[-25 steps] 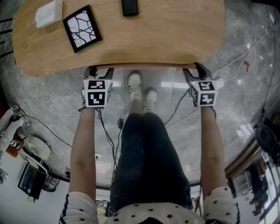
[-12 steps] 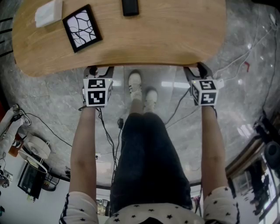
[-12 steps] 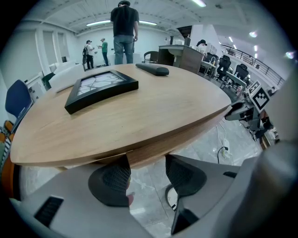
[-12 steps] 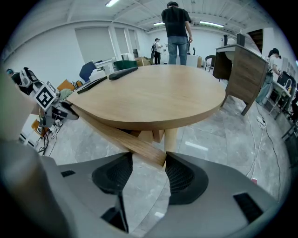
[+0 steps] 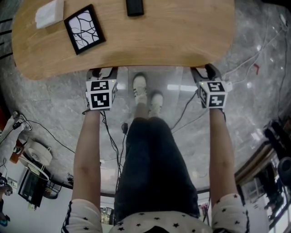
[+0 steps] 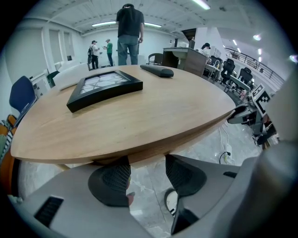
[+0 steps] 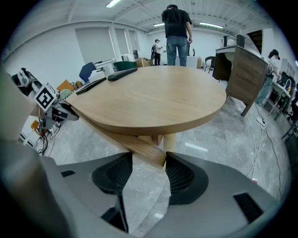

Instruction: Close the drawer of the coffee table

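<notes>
Hiding beneath the table [image 5: 136, 41] in the head view, the drawer [image 7: 135, 146] appears inside the spread right gripper [image 7: 149, 162]; the left gripper [image 6: 147, 165] gapes too.

Both arms stretched forward, left gripper [image 5: 102, 72] and right gripper [image 5: 203, 70] level, fingers [image 6: 116, 179] apart

A rounded, light-wood worktop [image 5: 173, 36] stands on a glossy grey marble floor [image 5: 54, 104]. Three things lie on it, all toward its left and far side: a black-framed picture [image 5: 84, 29] with a white, branching pattern, a flat white object [image 5: 50, 13] just left of it, and a black remote [image 5: 134, 7] at the far edge. The right half is bare wood. Thin cables [image 5: 109, 136] trail across the floor.
</notes>
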